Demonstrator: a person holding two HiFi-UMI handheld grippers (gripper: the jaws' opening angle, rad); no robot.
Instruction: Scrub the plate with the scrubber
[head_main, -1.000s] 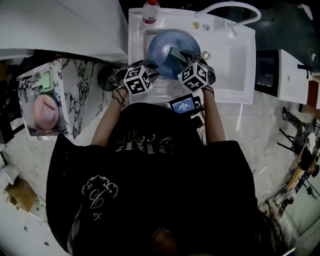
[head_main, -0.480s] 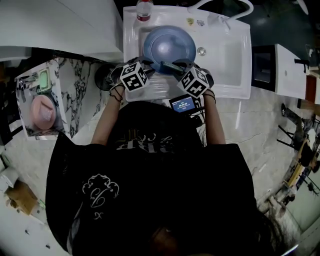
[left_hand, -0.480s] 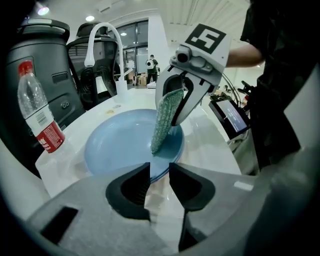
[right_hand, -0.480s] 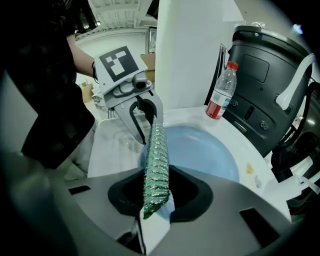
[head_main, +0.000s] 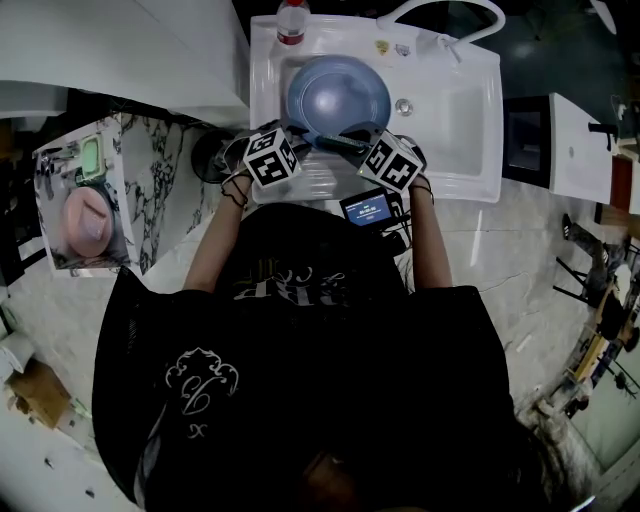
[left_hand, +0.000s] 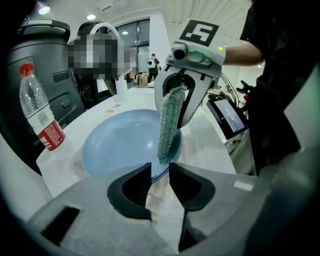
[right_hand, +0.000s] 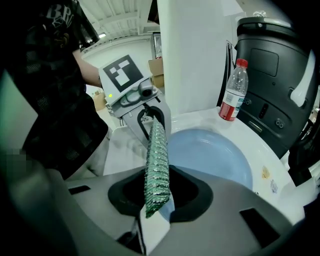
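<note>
Person in a dark top stands at a white sink (head_main: 470, 130), seen from above, a gripper in each hand. At upper centre of the head view, a blue plate (head_main: 338, 92) lies in the basin. Both grippers meet at its lower edge.

In the left gripper view, the left gripper (left_hand: 160, 172) has its jaws almost together. The plate's near rim sits in the narrow gap at their tips, and they seem to be pinching it. In the right gripper view, the right gripper (right_hand: 159, 200) is clamped on one end of a green scrubber (right_hand: 156, 165). The scrubber reaches toward the plate's near rim. Whether it touches the plate is unclear. A red-capped bottle (left_hand: 37, 112) stands at the left of the left gripper view, beside the basin.

Scrubbing looks barely begun, since the scrubber is only at the rim. The likely trouble is the thin pinch on the plate. A firm push could slide the rim out of the tips and let the plate skid in the basin. The scrubber looks soft and is held by one end, so it may fold over instead of pressing flat.
</note>
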